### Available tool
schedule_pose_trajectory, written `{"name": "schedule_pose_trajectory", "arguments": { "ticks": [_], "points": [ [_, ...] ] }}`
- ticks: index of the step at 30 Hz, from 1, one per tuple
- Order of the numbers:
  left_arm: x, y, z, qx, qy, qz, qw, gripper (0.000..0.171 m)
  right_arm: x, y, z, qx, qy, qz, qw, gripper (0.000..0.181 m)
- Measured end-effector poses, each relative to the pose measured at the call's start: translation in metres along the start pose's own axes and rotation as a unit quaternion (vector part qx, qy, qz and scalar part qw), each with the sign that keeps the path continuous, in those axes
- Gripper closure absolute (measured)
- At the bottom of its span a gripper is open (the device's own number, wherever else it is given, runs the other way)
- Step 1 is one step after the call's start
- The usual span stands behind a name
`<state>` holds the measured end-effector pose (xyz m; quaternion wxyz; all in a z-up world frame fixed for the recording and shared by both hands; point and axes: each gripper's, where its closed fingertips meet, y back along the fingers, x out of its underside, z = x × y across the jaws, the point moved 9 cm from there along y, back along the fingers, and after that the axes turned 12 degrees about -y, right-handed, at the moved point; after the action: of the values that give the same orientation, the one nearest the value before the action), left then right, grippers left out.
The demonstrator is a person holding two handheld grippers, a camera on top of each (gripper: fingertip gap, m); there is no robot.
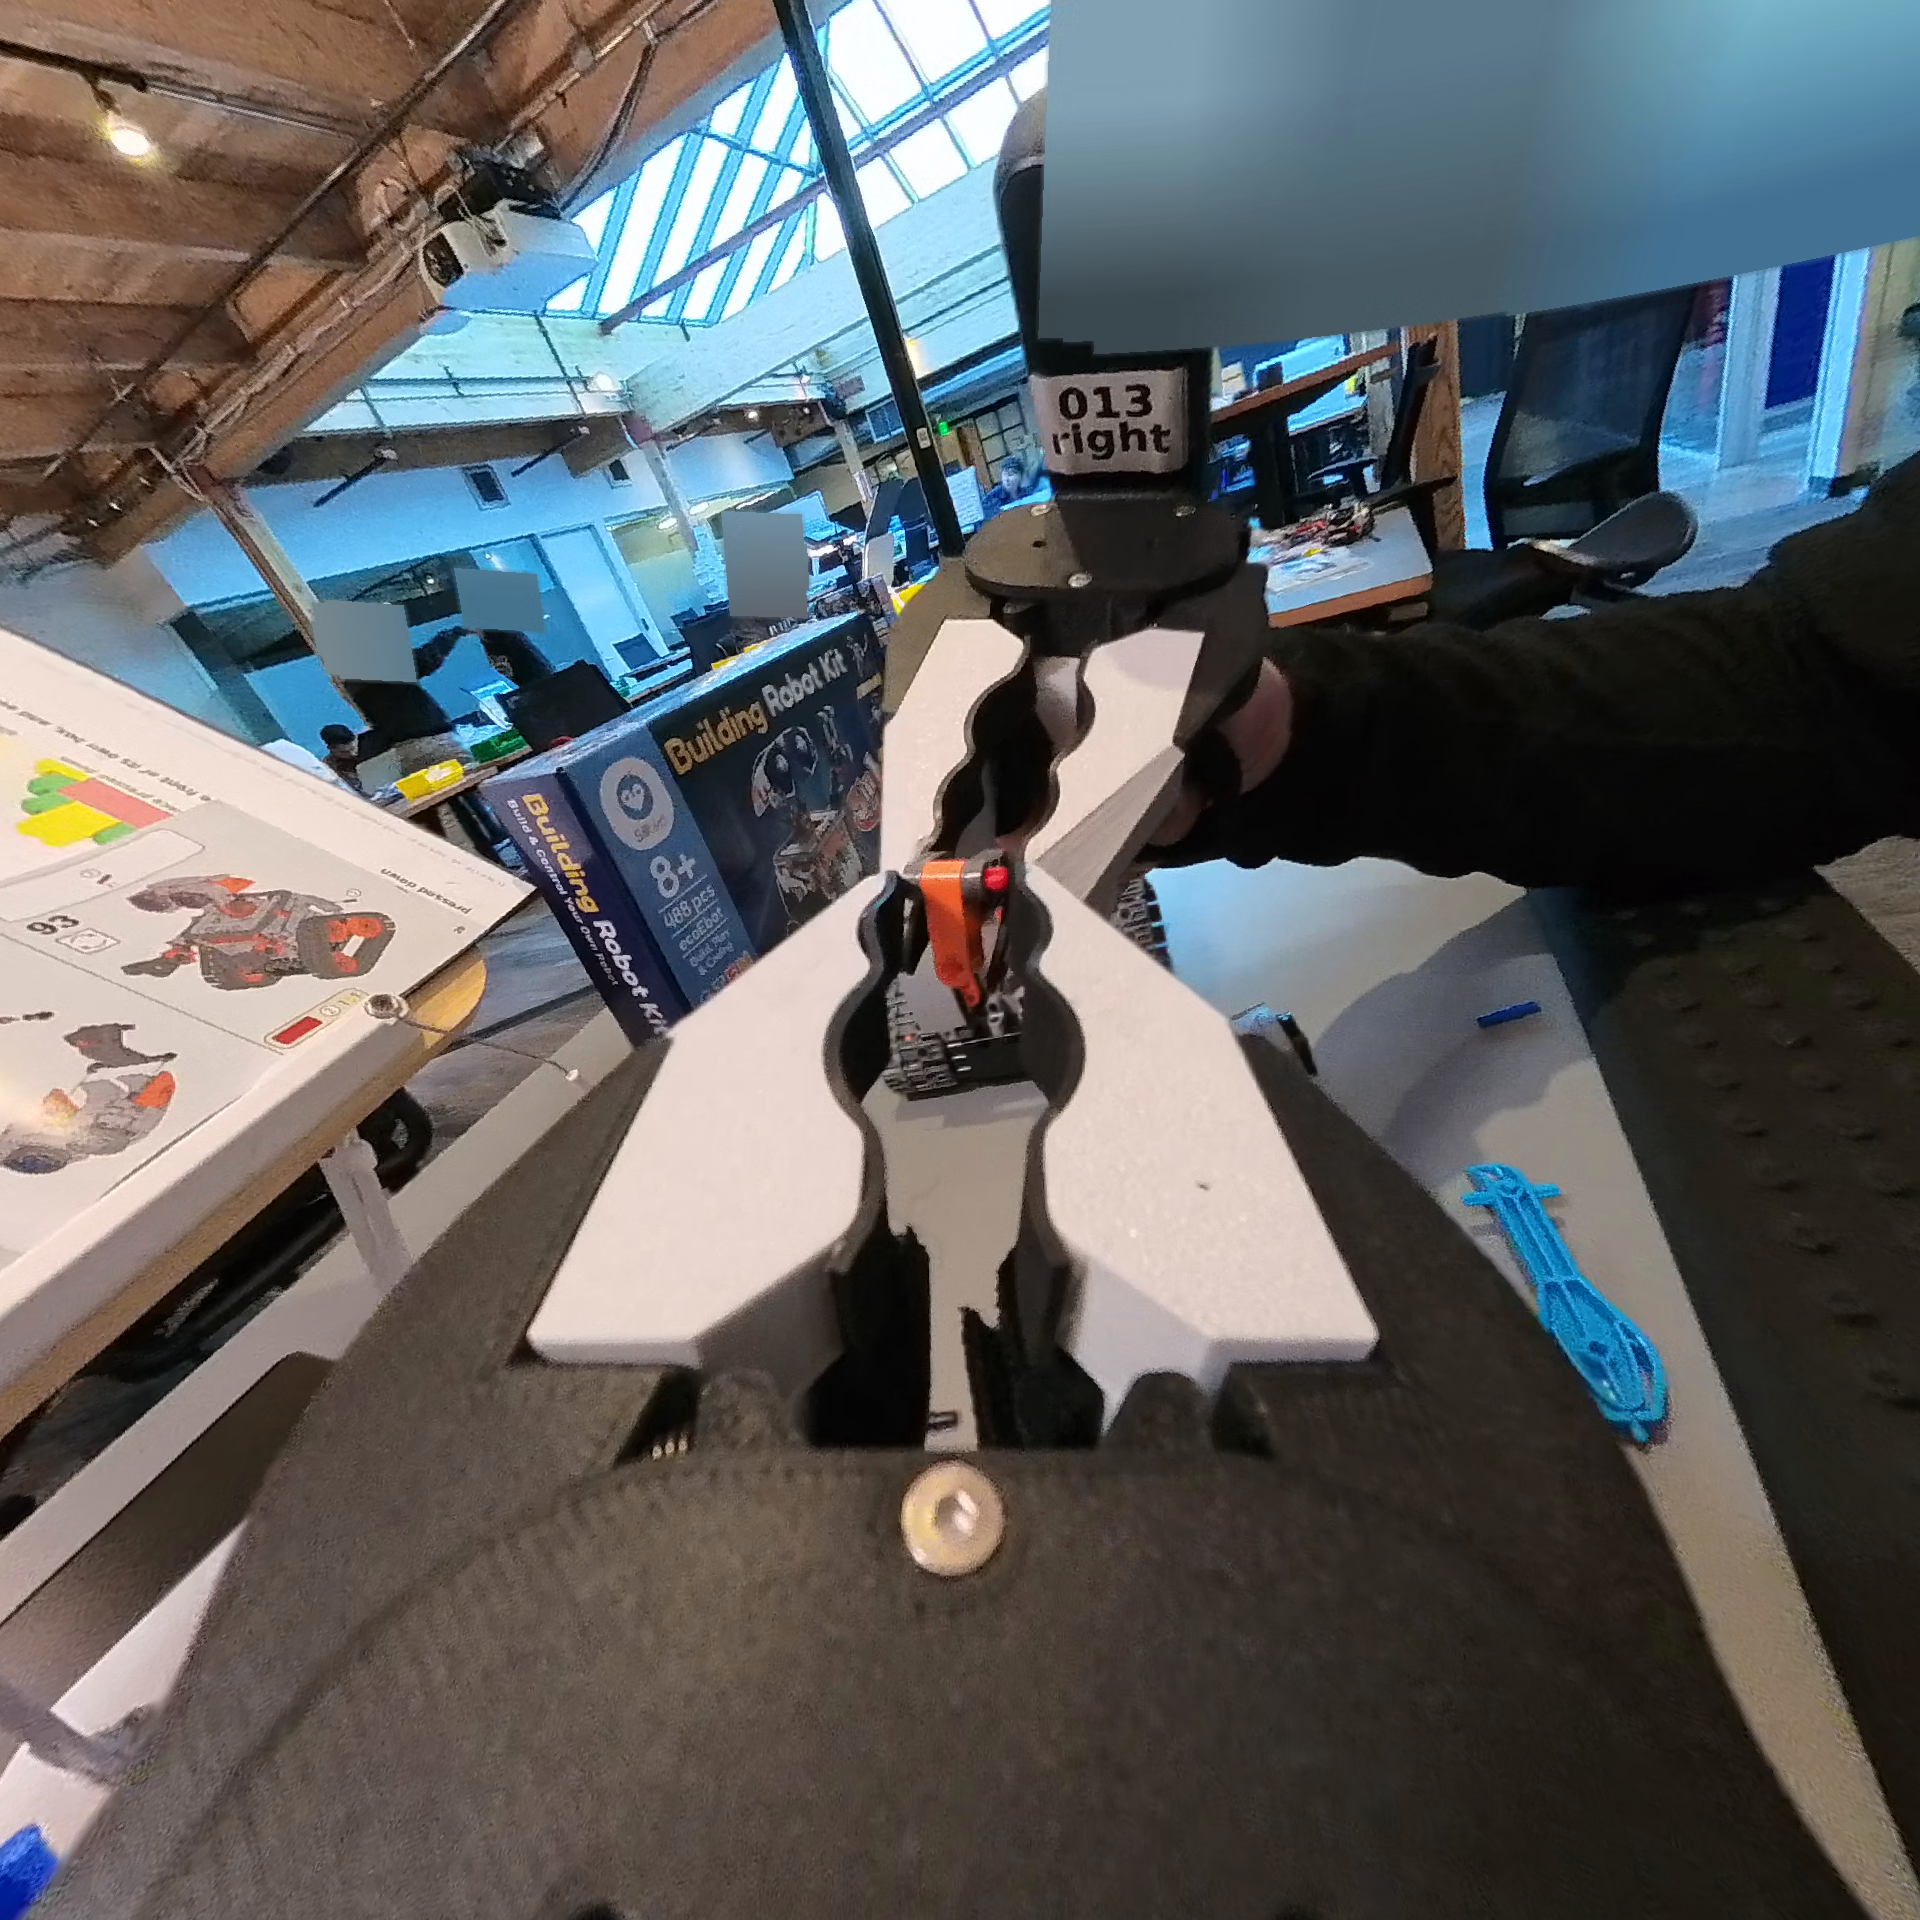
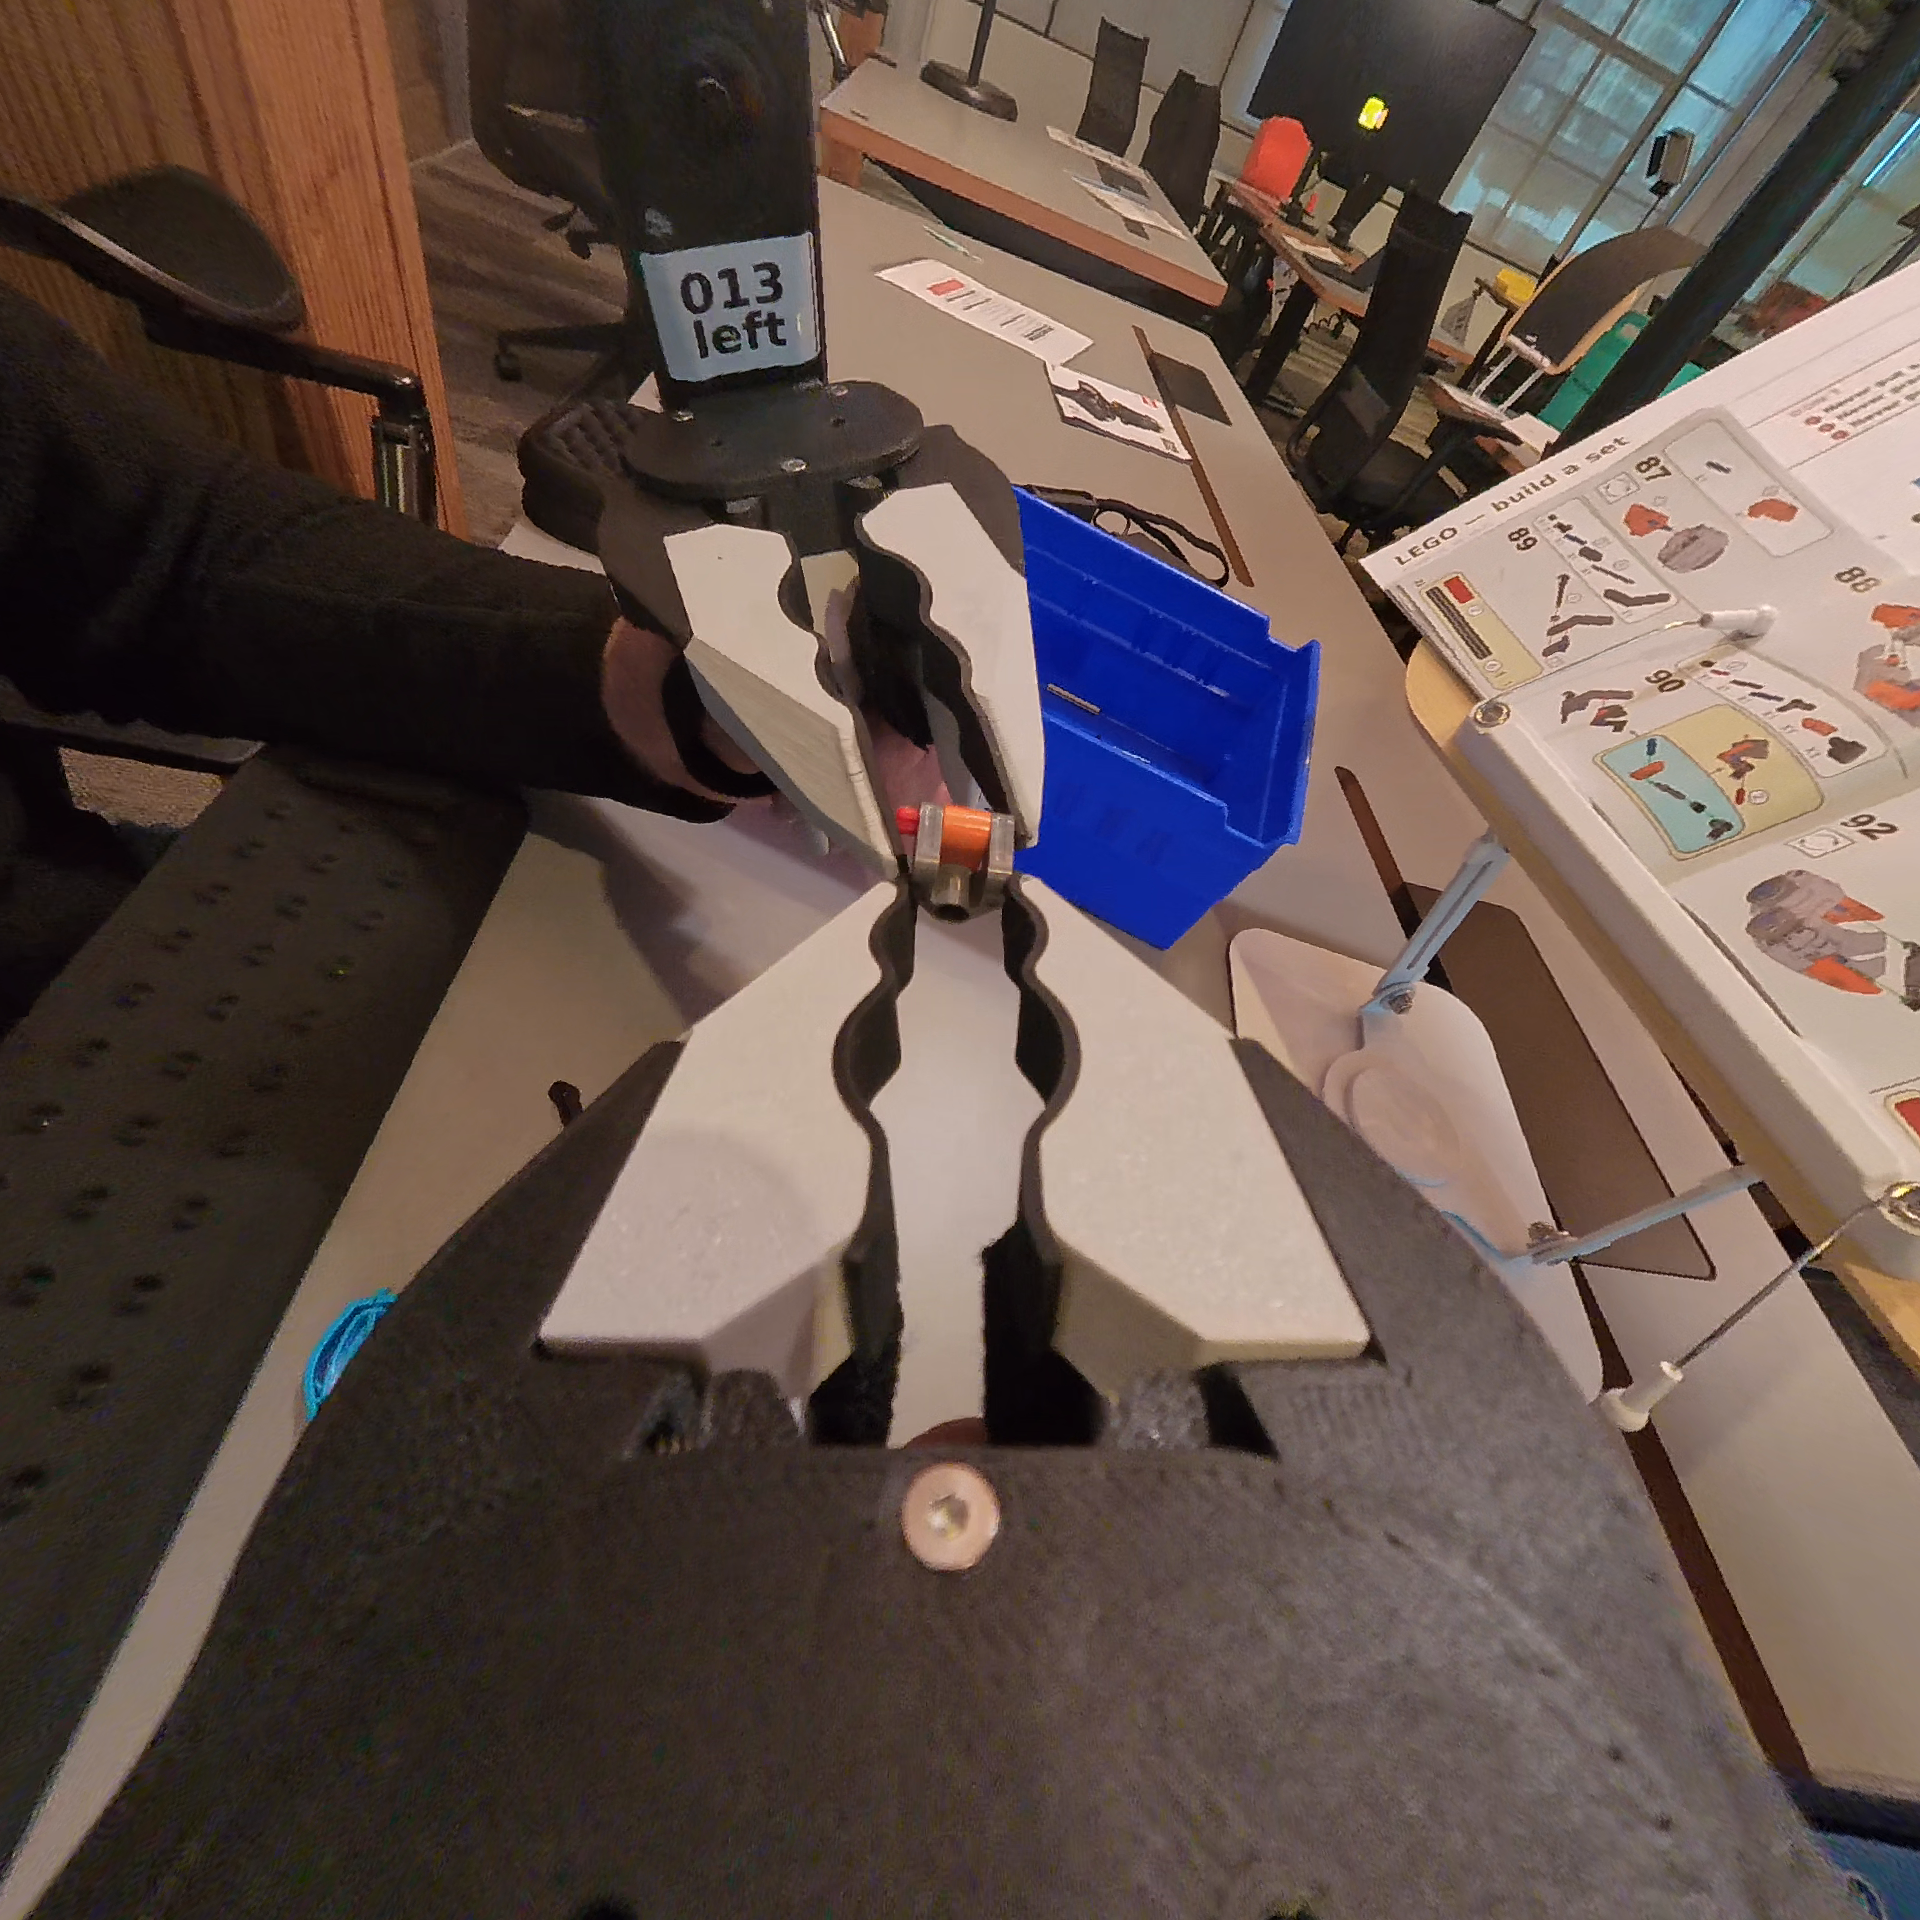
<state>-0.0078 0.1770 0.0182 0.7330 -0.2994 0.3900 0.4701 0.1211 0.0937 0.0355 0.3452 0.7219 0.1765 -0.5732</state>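
My left claw [image 1: 951, 904] and my right claw [image 2: 956, 883] met tip to tip above the grey counter [image 2: 644, 987], each coming at the other from the far side of its own view. Between them sat a small brick assembly [image 2: 958, 844]: an orange piece in a grey frame with a red pin at one end. In the right wrist view it sat pinched between the tips of the left claw, whose jaws were drawn close on it. My right claw's tips stood just at the grey frame's sides, jaws narrowly parted; whether they pressed it I could not tell. In the left wrist view a black tracked model [image 1: 951, 1049] stood on the counter below the tips.

To the far right of the claws lay a blue plastic bin [image 2: 1164, 727], its open side turned toward me, only a thin pale strip showing inside. A white tray [image 2: 1299, 997] lay nearer, contents unclear. An instruction booklet [image 2: 1714, 727] leaned on a stand at right; a blue kit box [image 1: 717, 831] stood far left, and a light-blue tool [image 1: 1569, 1309] lay on the counter.
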Motion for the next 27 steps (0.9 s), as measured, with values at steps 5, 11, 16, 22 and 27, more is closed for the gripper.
{"name": "schedule_pose_trajectory", "arguments": {
  "ticks": [5, 11, 16, 22, 27],
  "points": [
    [-0.004, -0.001, -0.002, -0.008, -0.023, 0.006, 1.000, 0.155, 0.000, 0.000, 0.000, -0.007, -0.002, -0.009, 1.000, 0.167],
    [-0.006, -0.002, -0.004, 0.011, -0.015, -0.001, 1.000, 0.154, -0.002, 0.003, 0.005, -0.005, 0.031, -0.004, 0.999, 0.168],
    [-0.010, -0.003, -0.005, 0.051, 0.013, -0.022, 0.998, 0.155, -0.004, 0.006, 0.010, -0.017, 0.056, 0.006, 0.998, 0.168],
    [-0.010, -0.006, -0.009, 0.085, 0.037, -0.030, 0.995, 0.154, -0.005, 0.010, 0.016, -0.027, 0.087, 0.021, 0.996, 0.169],
    [-0.008, -0.007, -0.011, 0.095, 0.050, -0.026, 0.994, 0.155, -0.004, 0.011, 0.019, -0.014, 0.118, 0.045, 0.992, 0.169]
  ]
}}
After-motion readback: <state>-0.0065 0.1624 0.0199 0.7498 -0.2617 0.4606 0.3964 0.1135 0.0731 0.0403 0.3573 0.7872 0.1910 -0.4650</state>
